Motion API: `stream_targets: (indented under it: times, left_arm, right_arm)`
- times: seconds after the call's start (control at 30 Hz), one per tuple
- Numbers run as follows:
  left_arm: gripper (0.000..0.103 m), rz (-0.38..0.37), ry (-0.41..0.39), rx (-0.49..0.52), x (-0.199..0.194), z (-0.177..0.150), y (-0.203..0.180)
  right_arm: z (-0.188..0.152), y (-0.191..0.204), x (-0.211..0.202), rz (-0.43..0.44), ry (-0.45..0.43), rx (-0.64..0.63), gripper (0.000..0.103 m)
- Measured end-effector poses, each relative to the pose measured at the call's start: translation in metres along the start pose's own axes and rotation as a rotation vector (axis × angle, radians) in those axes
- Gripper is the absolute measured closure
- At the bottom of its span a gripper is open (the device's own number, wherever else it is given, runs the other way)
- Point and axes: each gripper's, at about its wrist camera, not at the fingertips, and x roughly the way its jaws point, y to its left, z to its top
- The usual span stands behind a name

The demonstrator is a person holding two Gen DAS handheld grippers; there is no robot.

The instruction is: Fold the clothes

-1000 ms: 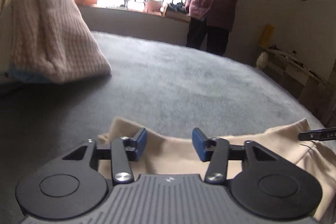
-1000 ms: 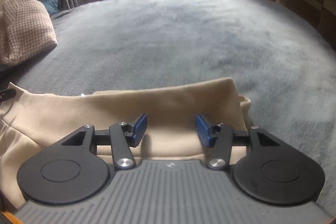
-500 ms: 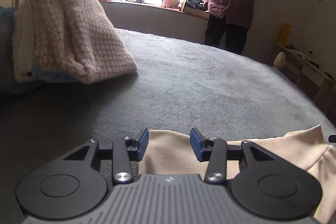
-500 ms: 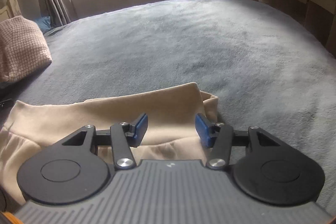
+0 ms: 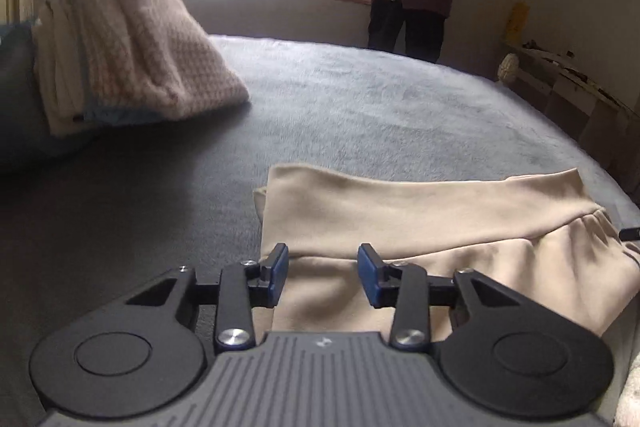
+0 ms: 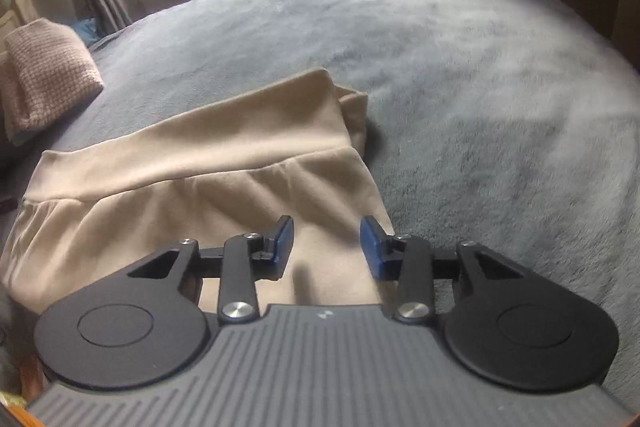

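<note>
A beige garment (image 5: 420,223) lies flat on the grey bed (image 5: 360,107). The left tool (image 5: 322,277) is over its left edge, the right tool (image 6: 326,247) over its right edge. Both have just been closing but stand open, with cloth between the jaws and not pressed.

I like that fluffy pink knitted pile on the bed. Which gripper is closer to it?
Left. The left gripper sits nearer the pink knitted pile; the right gripper is farther away.
</note>
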Motion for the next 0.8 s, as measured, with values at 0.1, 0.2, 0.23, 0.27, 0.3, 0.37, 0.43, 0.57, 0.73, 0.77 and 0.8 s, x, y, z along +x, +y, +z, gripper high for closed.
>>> stream_targets:
  times: [0.1, 0.2, 0.23, 0.27, 0.3, 0.37, 0.43, 0.57, 0.73, 0.77, 0.8]
  left_arm:
    - [0.062, -0.062, 0.046, 0.064, -0.028, -0.013, -0.007]
    - [0.062, -0.087, 0.153, 0.092, -0.026, -0.045, -0.013]
    - [0.062, -0.084, 0.173, 0.078, -0.02, -0.055, -0.011]
    - [0.06, -0.082, 0.193, 0.063, -0.015, -0.066, -0.01]
    - [0.059, -0.086, 0.196, 0.045, -0.012, -0.072, -0.007]
    - [0.058, -0.101, 0.174, 0.017, -0.014, -0.075, 0.0]
    - [0.06, -0.086, 0.18, 0.04, -0.023, -0.07, 0.001]
    - [0.062, -0.069, 0.196, 0.09, -0.041, -0.066, -0.001]
    - [0.061, -0.131, 0.164, 0.135, -0.043, -0.056, -0.024]
    - [0.059, -0.147, 0.156, 0.154, -0.04, -0.053, -0.032]
    - [0.055, -0.16, 0.151, 0.177, -0.036, -0.051, -0.041]
  right_arm:
    - [-0.006, 0.004, -0.032, 0.094, -0.017, -0.082, 0.068]
    - [-0.024, 0.002, -0.035, 0.099, 0.044, -0.136, 0.072]
    - [-0.031, -0.002, -0.031, 0.088, 0.073, -0.132, 0.072]
    - [-0.039, -0.008, -0.023, 0.068, 0.1, -0.118, 0.073]
    - [-0.048, -0.015, -0.014, 0.053, 0.119, -0.102, 0.074]
    - [-0.053, -0.02, -0.012, 0.062, 0.111, -0.082, 0.074]
    - [-0.048, -0.017, -0.018, 0.057, 0.113, -0.102, 0.074]
    - [-0.034, -0.006, -0.036, 0.082, 0.093, -0.134, 0.074]
    - [-0.003, 0.036, -0.047, 0.192, 0.022, -0.231, 0.074]
    - [0.0, 0.049, -0.042, 0.221, 0.03, -0.271, 0.074]
    - [0.002, 0.061, -0.036, 0.241, 0.044, -0.319, 0.074]
